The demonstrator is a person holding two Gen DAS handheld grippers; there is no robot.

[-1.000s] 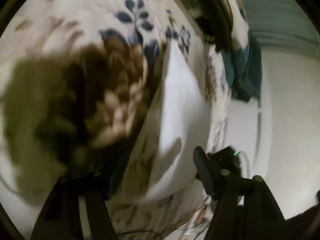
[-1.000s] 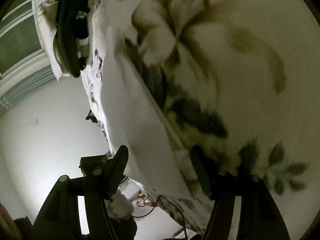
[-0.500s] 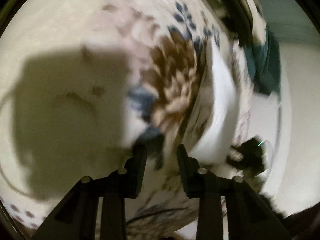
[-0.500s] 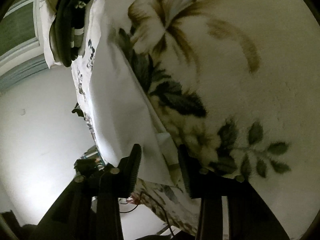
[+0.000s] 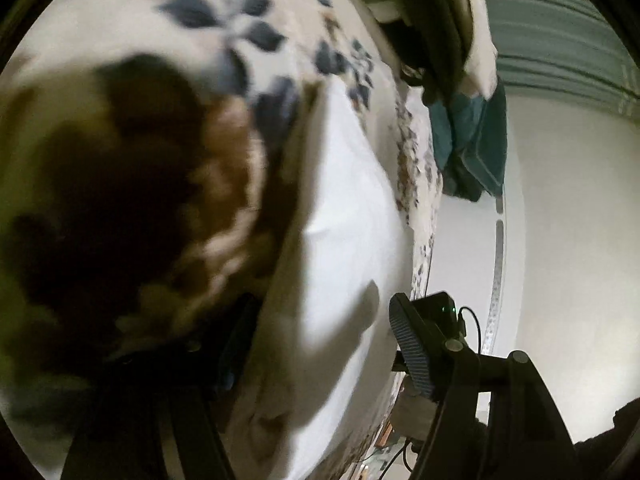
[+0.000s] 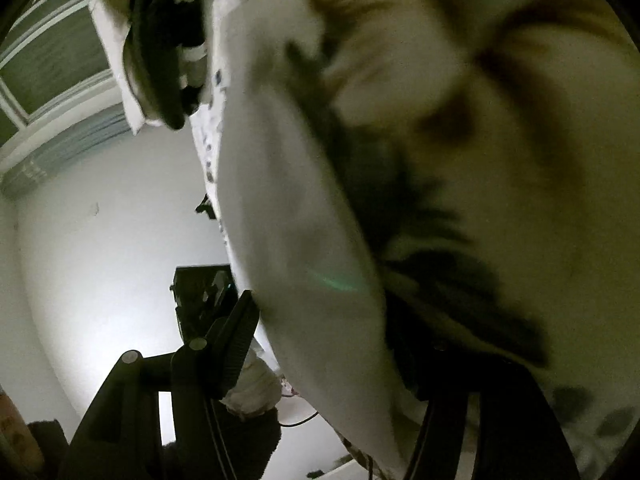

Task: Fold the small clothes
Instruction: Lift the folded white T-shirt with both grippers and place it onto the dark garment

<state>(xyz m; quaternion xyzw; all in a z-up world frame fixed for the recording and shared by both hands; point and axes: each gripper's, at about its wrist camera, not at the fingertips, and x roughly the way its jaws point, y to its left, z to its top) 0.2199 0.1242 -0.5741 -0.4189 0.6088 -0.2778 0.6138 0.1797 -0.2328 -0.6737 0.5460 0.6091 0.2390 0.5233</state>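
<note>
A white garment [image 5: 344,216] lies flat on a floral bedspread [image 5: 120,80]; it also shows in the right wrist view [image 6: 288,220]. My left gripper [image 5: 320,344] is open, its jaws wide apart astride the garment's near edge, the left finger half hidden in shadow under blurred cloth. My right gripper [image 6: 332,336] is open too, its left finger [image 6: 236,340] beside the garment's edge and its right finger dark against the bedspread [image 6: 520,160]. Both views are blurred.
A pile of dark clothes [image 6: 164,40] lies on a pillow at the far end of the bed. A teal cloth [image 5: 472,140] hangs over the bed's edge. White floor [image 5: 560,240] lies beside the bed. The other gripper's body [image 5: 440,308] shows by the edge.
Half a second ago both grippers had their jaws nearly closed; now both are wide open. Both cameras have swung back close over the garment's edge.
</note>
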